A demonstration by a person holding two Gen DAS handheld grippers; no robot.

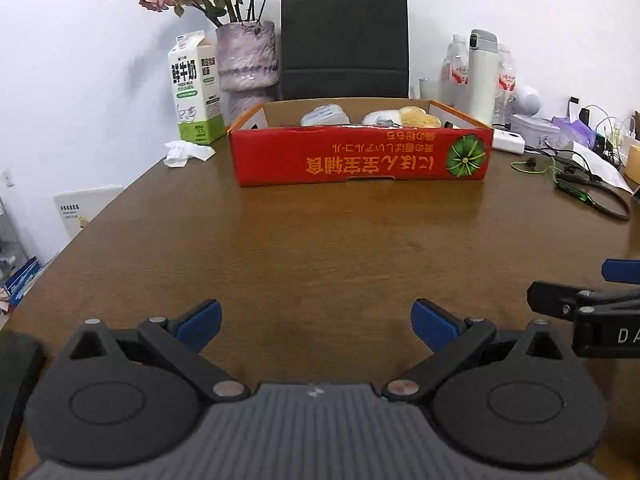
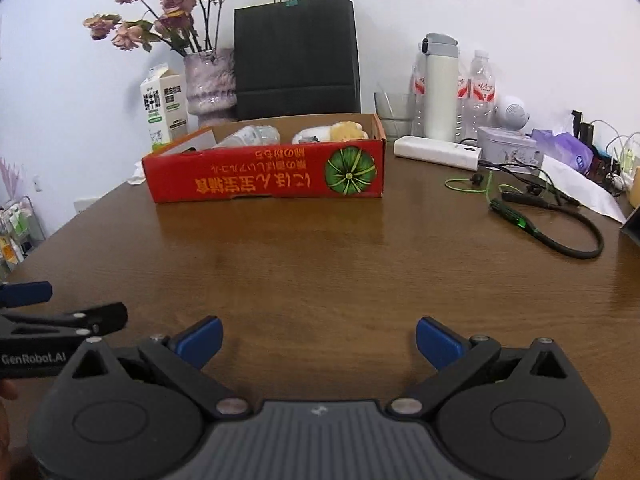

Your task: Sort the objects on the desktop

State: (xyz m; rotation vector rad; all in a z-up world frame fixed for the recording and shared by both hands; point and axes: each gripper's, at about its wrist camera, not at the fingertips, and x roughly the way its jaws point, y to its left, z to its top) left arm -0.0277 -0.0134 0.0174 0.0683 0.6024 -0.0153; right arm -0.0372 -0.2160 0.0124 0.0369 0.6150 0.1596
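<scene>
Both claws idle above the near edge of the tabletop [image 1: 320, 240], side by side. Left claw [image 1: 316, 322]: jaws spread wide, nothing between them. Right claw [image 2: 319, 340]: the same, wide and empty.

Red box [image 1: 360, 156] sits at mid-tabletop toward the far edge. It already holds a clear bottle [image 2: 250, 136], a white item and a yellow plush-like item [image 2: 350, 130]; the far part of its interior is hidden by the front wall.

Loose items left, by my reading:
- crumpled tissue [image 1: 186, 152] near the far-left edge, just beside the milk carton [image 1: 196, 88]
- neckband earphones [image 2: 560, 228] with green cable, right side
- power bank [image 2: 436, 152], right of the box

Which of these belong in the box cannot be told.

Risks:
- Earphone cable is limp and looped; a pinch on one strand could drag the rest across the tabletop or snag the black cable behind it.
- Tissue is soft and flat; the jaws may close on too little and drop it.
- Reaching to the far-right cluster of bottles [image 2: 478, 92] and flask [image 2: 440, 88] could topple them.
- The claws are near each other; a crossing reach could make them collide.
</scene>
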